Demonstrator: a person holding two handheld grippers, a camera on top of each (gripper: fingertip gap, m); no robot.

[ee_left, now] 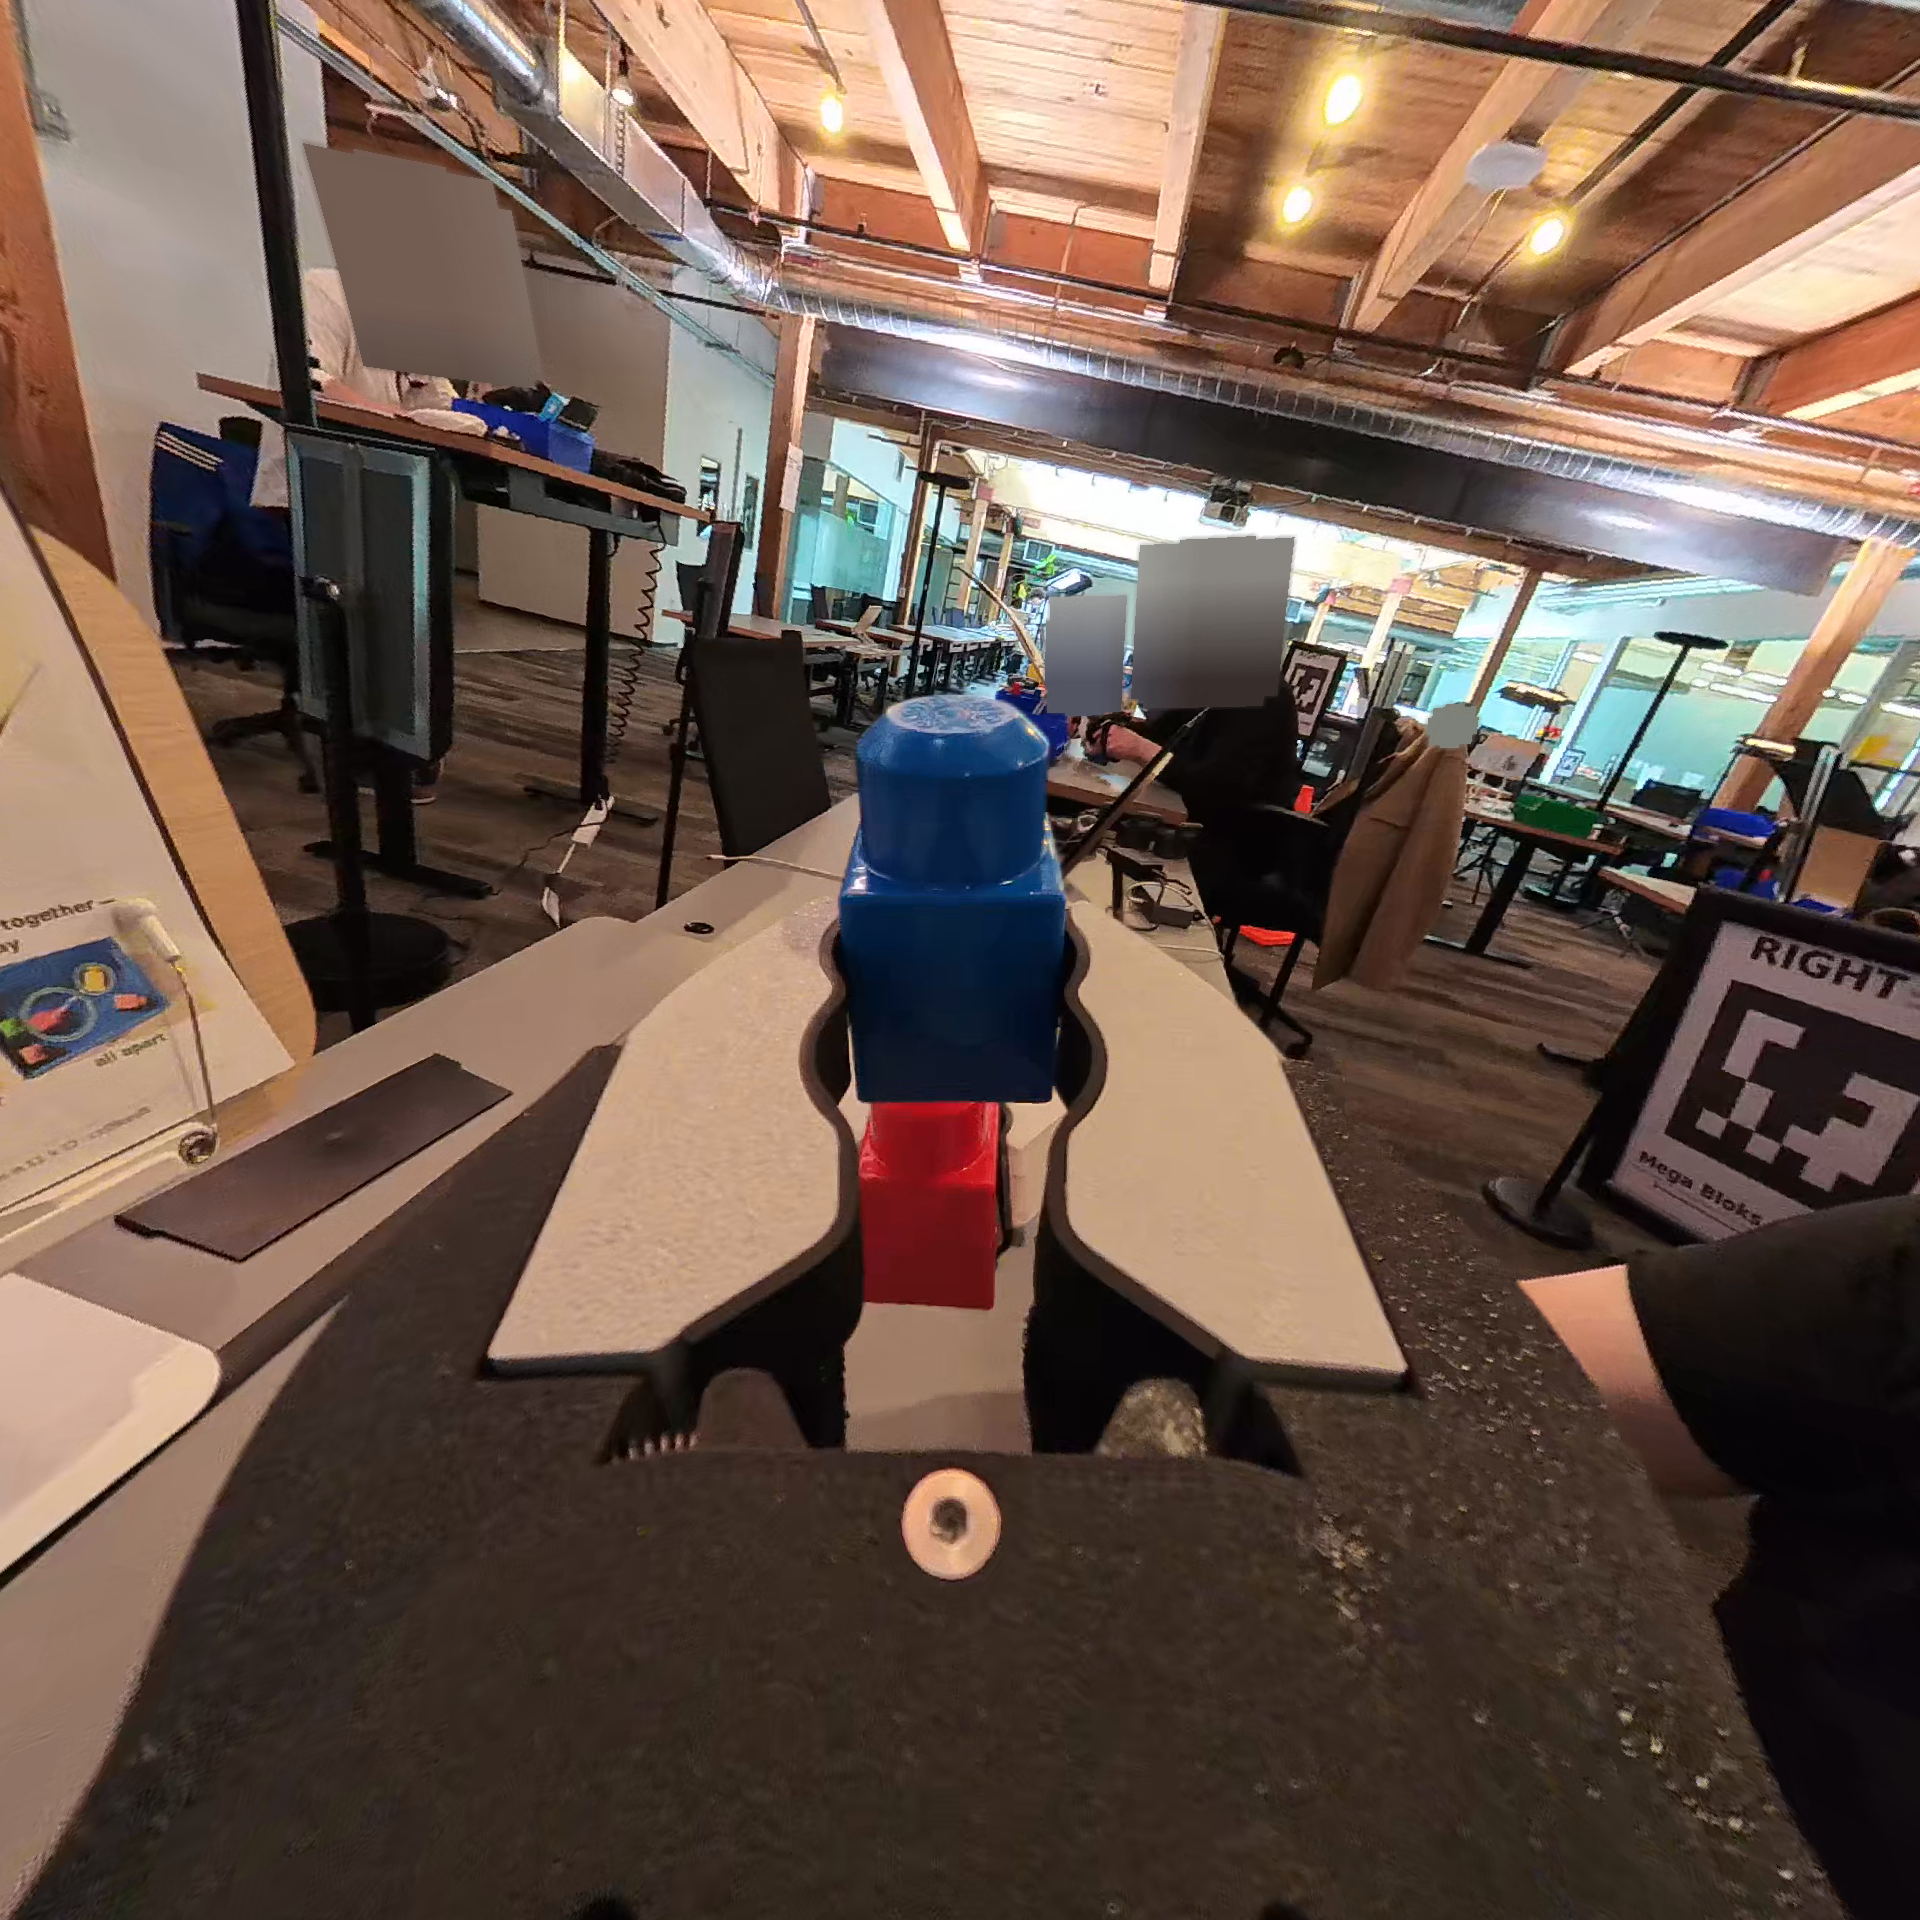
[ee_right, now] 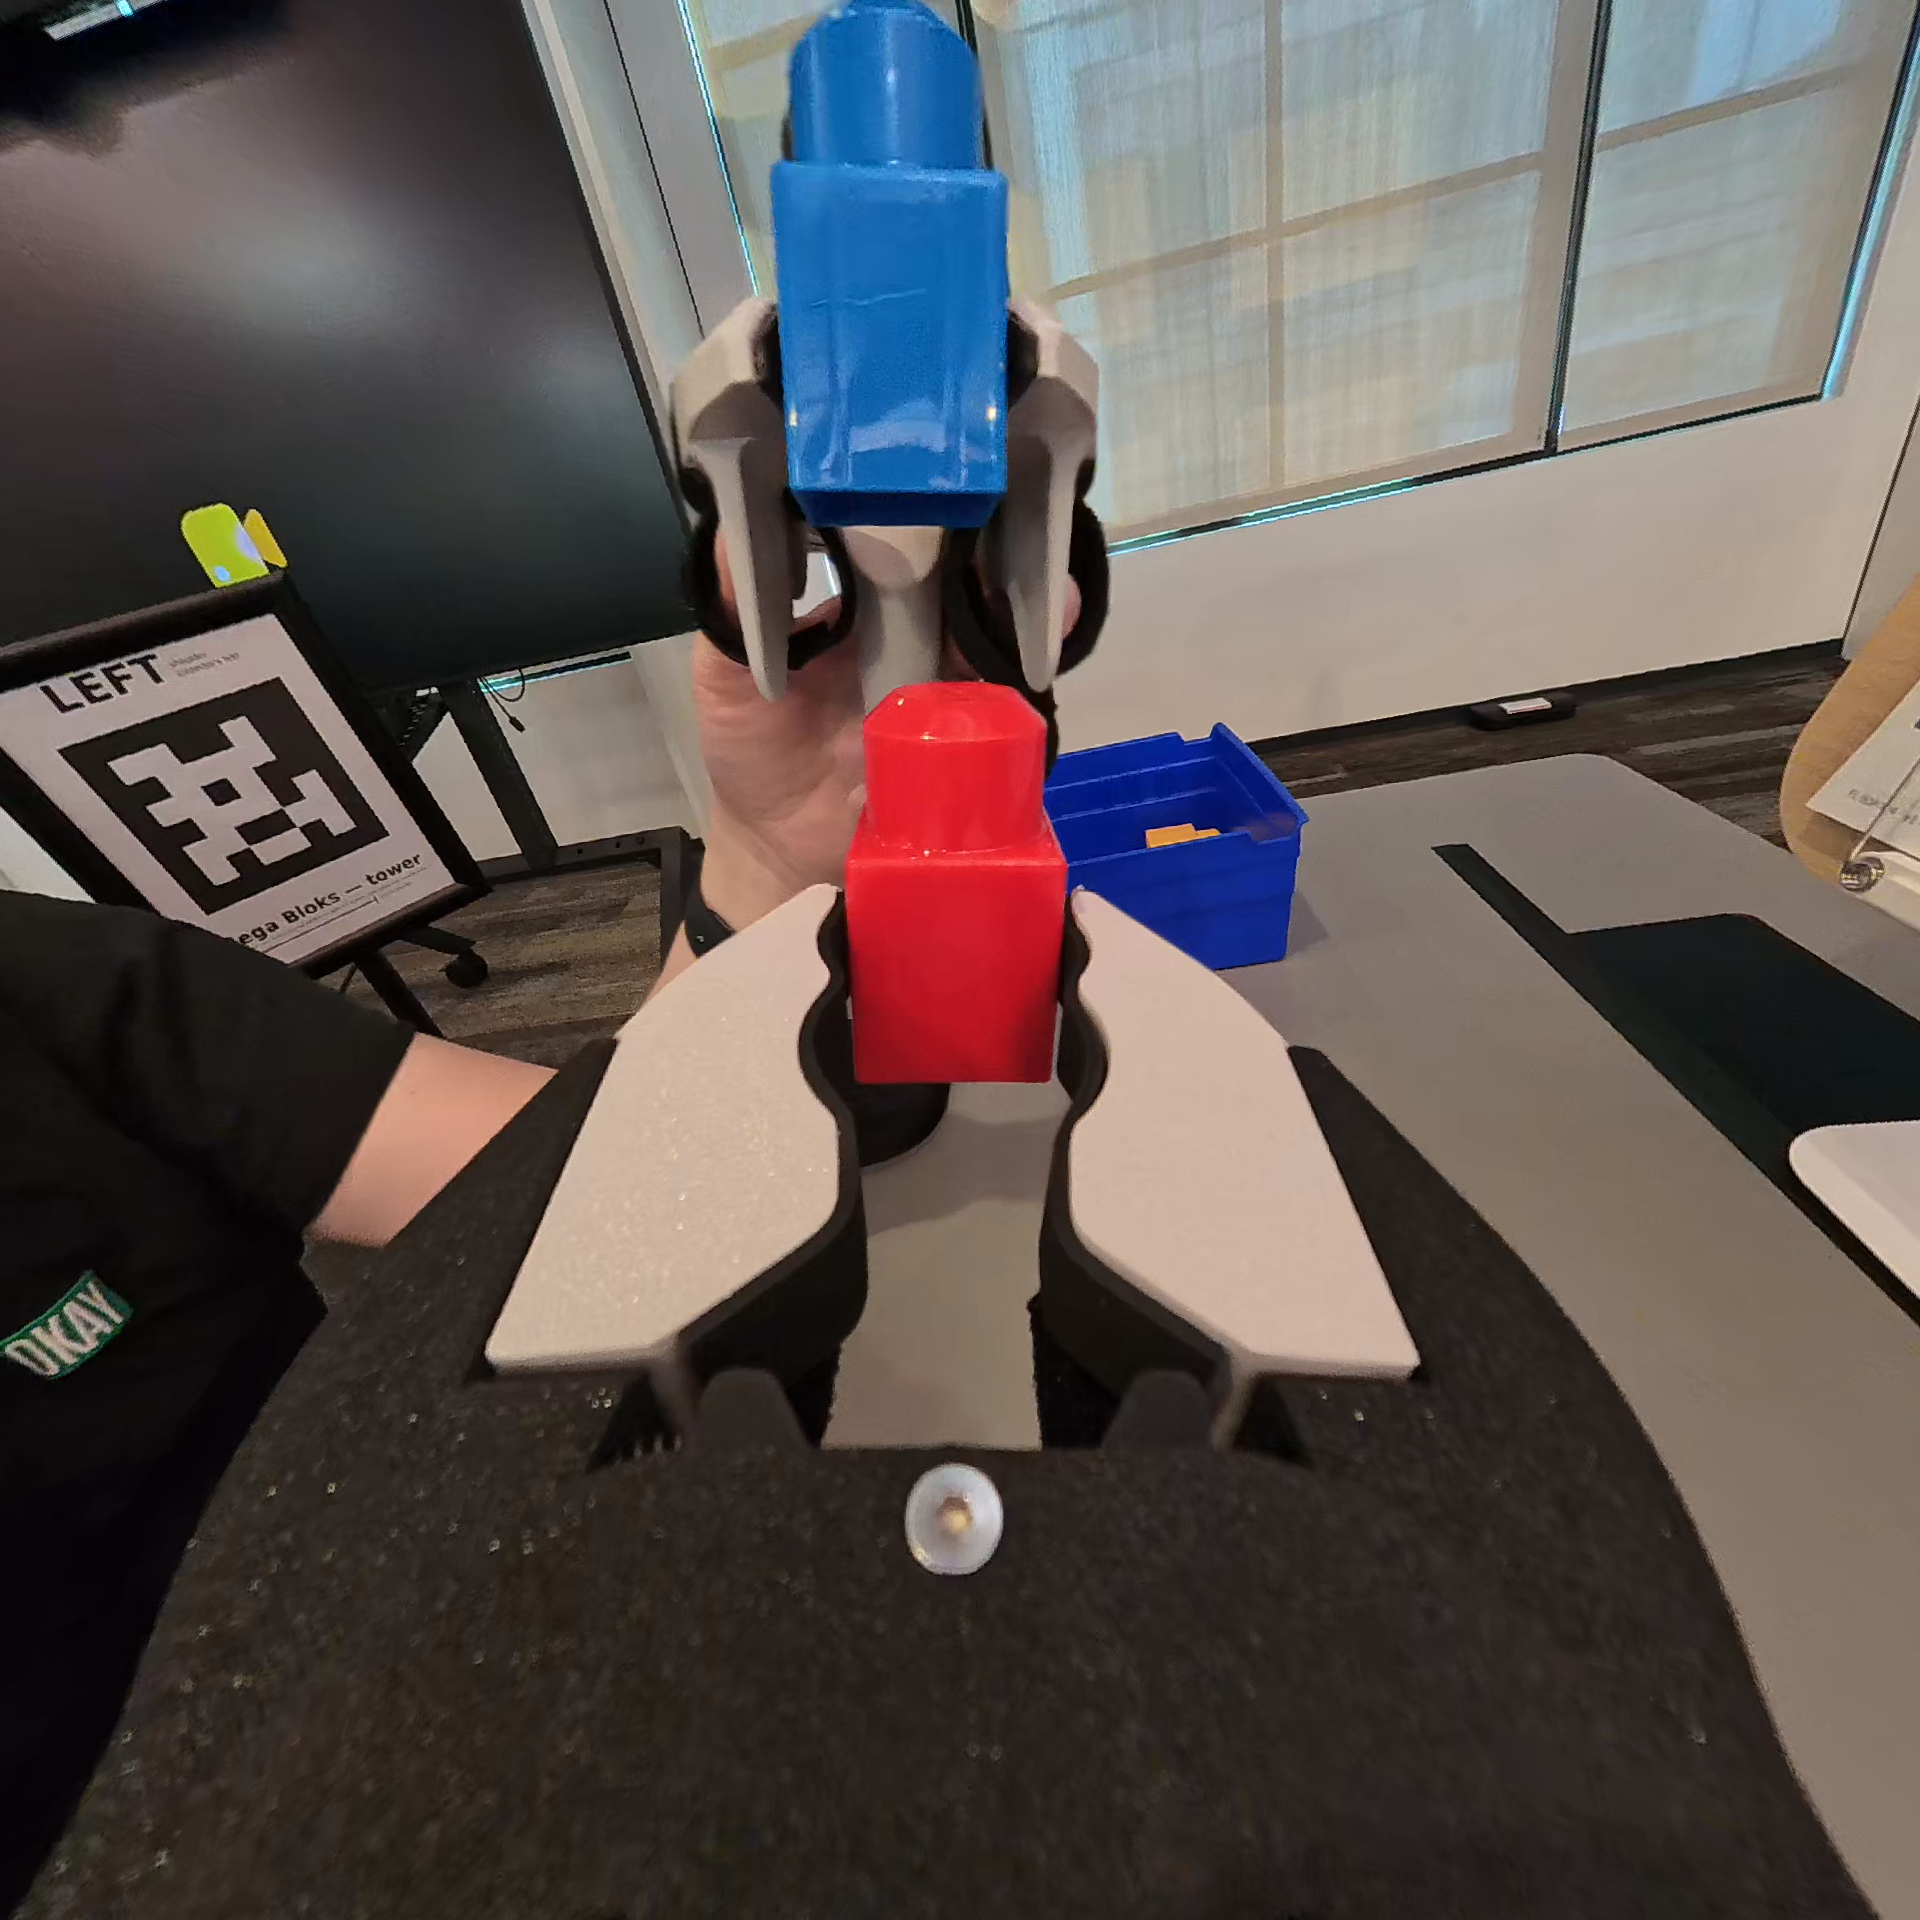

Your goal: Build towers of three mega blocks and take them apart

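My left gripper (ee_left: pixel 951 997) is shut on a blue block (ee_left: pixel 951 966) and holds it upright in the air. My right gripper (ee_right: pixel 954 977) is shut on a red block (ee_right: pixel 954 935), also upright. In the right wrist view the blue block (ee_right: pixel 894 343) hangs above the red one with a clear gap between them, the left gripper's fingers (ee_right: pixel 738 499) on both its sides. In the left wrist view the red block (ee_left: pixel 930 1205) shows just below the blue one. A hand (ee_right: pixel 769 758) holds the left gripper.
A blue bin (ee_right: pixel 1184 873) with an orange piece inside stands on the grey table (ee_right: pixel 1455 997) beyond the blocks. Marker signs stand off the table's sides (ee_right: pixel 223 790) (ee_left: pixel 1808 1081). A black mat (ee_left: pixel 312 1153) and a white tray corner (ee_left: pixel 94 1382) lie on the table.
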